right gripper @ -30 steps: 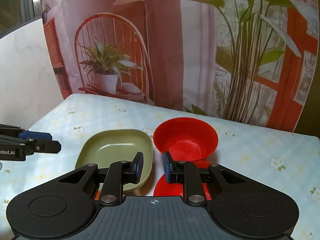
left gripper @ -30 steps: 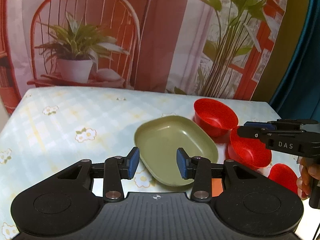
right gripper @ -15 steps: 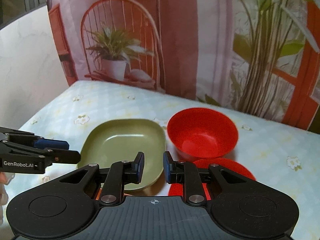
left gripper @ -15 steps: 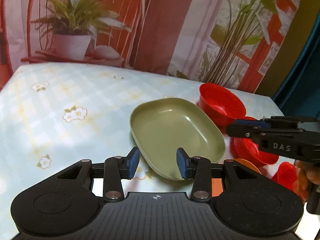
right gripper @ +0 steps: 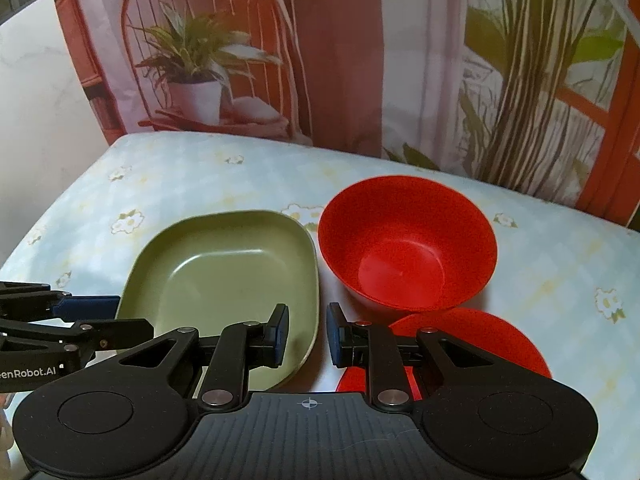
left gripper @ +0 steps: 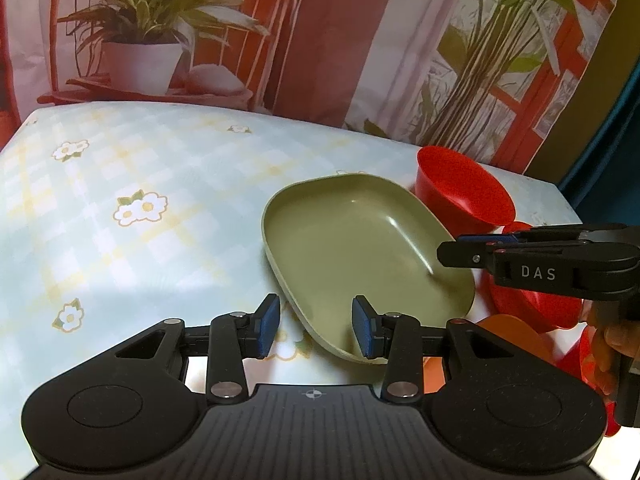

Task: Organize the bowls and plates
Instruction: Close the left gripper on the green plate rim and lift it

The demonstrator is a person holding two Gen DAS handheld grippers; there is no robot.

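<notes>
A green rounded plate (left gripper: 360, 248) lies on the flowered tablecloth; it also shows in the right wrist view (right gripper: 228, 272). My left gripper (left gripper: 316, 326) is open over its near rim, holding nothing. My right gripper (right gripper: 307, 334) is open over the plate's right rim, empty; it shows from the side in the left wrist view (left gripper: 472, 250). A red bowl (right gripper: 408, 248) stands upright right of the plate. A second red bowl (right gripper: 480, 340) sits nearer, partly hidden by the right gripper.
An orange flat dish (left gripper: 516, 340) and more red ware (left gripper: 592, 364) lie at the right near the hand. A printed backdrop (left gripper: 320, 40) stands behind the table. The left part of the tablecloth (left gripper: 120, 200) holds nothing.
Both grippers have moved closer to the green plate, which now looms larger. The right gripper's jaws have opened wider. Plate and bowls have not moved.
</notes>
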